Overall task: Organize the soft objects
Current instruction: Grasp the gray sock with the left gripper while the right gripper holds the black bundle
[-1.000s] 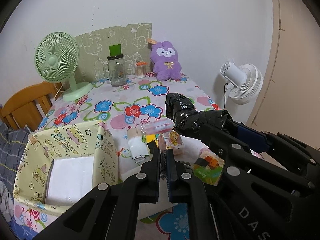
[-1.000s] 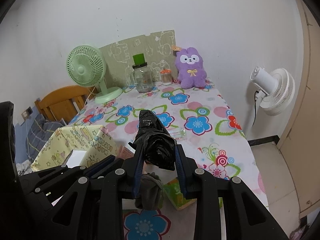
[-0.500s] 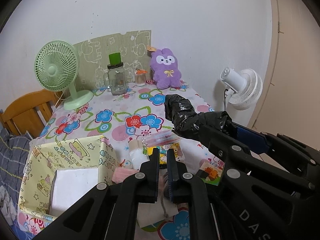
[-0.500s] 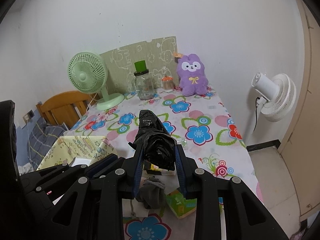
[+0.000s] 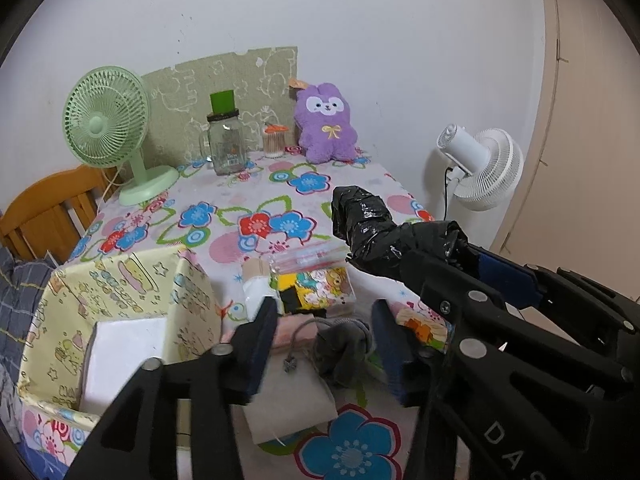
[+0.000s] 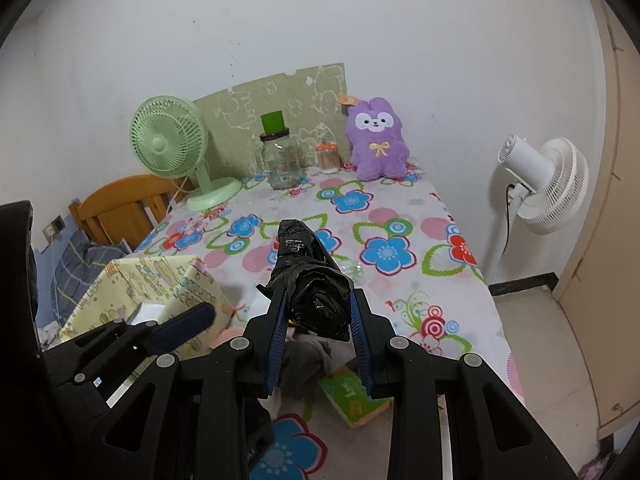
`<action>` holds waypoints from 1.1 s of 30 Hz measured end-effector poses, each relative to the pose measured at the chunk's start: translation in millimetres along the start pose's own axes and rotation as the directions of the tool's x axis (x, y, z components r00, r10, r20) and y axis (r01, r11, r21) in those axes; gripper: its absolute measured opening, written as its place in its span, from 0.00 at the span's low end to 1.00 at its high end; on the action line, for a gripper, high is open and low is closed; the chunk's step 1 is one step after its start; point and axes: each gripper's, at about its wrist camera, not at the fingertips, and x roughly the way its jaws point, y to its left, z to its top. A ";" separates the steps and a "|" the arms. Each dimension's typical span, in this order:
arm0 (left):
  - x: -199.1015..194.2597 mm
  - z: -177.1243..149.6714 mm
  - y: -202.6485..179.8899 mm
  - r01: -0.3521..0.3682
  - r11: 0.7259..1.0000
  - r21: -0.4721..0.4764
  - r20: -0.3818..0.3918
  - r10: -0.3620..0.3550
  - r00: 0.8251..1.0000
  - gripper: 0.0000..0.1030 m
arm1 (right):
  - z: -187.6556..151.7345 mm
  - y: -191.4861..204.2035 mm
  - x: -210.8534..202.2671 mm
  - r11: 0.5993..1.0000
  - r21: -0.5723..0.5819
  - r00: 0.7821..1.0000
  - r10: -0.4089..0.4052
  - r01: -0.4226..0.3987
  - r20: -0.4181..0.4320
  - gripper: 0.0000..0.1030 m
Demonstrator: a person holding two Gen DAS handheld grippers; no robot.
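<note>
Seeing grey sock [image 5: 340, 350] lying on white cloth [image 5: 288, 404] at near tabletop [image 5: 256, 184] edge; our left gripper [image 5: 324, 346] just opened, jaws straddling sock, not pressing; our right gripper [image 6: 318, 312] clamps black wrapped bundle [image 6: 308, 280]; yellow box [image 5: 132, 300] beside.

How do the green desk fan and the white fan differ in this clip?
The green desk fan stands on the flowered tablecloth, at its back left corner; the white fan stands off the table, to its right. The green one faces the camera with its grille; the white one shows its motor housing, head turned away. The white fan sits on a pole, the green one on a round base. Both have round cage grilles.
</note>
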 end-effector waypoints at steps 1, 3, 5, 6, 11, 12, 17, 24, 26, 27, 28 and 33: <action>1.5 -1.3 -1.4 0.003 1.000 0.000 -0.003 -0.003 1.000 0.58 | -1.8 -1.4 0.3 1.000 0.000 1.000 -0.003 0.003 -0.003 0.33; 4.6 -3.0 -4.5 0.007 1.000 0.000 -0.009 -0.007 1.000 0.66 | -4.5 -4.6 1.1 1.000 0.002 1.000 -0.007 0.007 -0.006 0.33; 8.9 -4.9 -7.7 0.011 1.000 0.004 -0.016 -0.010 1.000 0.68 | -7.2 -8.2 2.4 1.000 0.005 1.000 -0.013 0.013 -0.008 0.33; 10.8 -5.5 -8.7 0.010 1.000 0.007 -0.019 -0.010 1.000 0.68 | -8.8 -10.3 3.7 1.000 0.007 1.000 -0.017 0.017 -0.010 0.33; 21.7 -9.3 -15.0 0.014 1.000 0.020 -0.043 -0.013 0.999 0.68 | -14.9 -19.9 11.7 0.999 0.027 0.999 -0.031 0.032 -0.033 0.33; 24.4 -9.7 -16.0 0.014 1.000 0.022 -0.048 -0.013 0.999 0.68 | -16.2 -21.9 13.7 0.999 0.031 0.999 -0.034 0.035 -0.038 0.33; 36.8 -13.1 -19.8 0.015 0.999 0.031 -0.071 -0.013 0.997 0.68 | -21.2 -30.0 23.2 0.998 0.046 0.997 -0.044 0.046 -0.059 0.33; 50.7 -17.2 -20.3 0.022 0.999 0.034 -0.101 -0.018 0.995 0.68 | -28.8 -37.4 36.6 0.997 0.063 0.996 -0.043 0.049 -0.083 0.33; 55.4 -19.3 -19.8 0.021 0.999 0.033 -0.111 -0.017 0.994 0.65 | -30.3 -38.5 40.5 0.997 0.065 0.995 -0.042 0.048 -0.092 0.33; 57.8 -19.7 -19.2 0.021 0.999 0.032 -0.117 -0.018 0.993 0.63 | -31.3 -38.9 42.9 0.996 0.066 0.994 -0.044 0.051 -0.097 0.33; 61.2 -20.7 -18.7 0.022 0.999 0.030 -0.126 -0.018 0.992 0.61 | -32.5 -39.4 44.3 0.996 0.068 0.994 -0.046 0.053 -0.102 0.33; 71.3 -25.0 -15.5 0.011 1.000 0.024 -0.153 -0.007 0.988 0.39 | -36.9 -39.5 50.4 0.996 0.069 0.991 -0.053 0.062 -0.125 0.33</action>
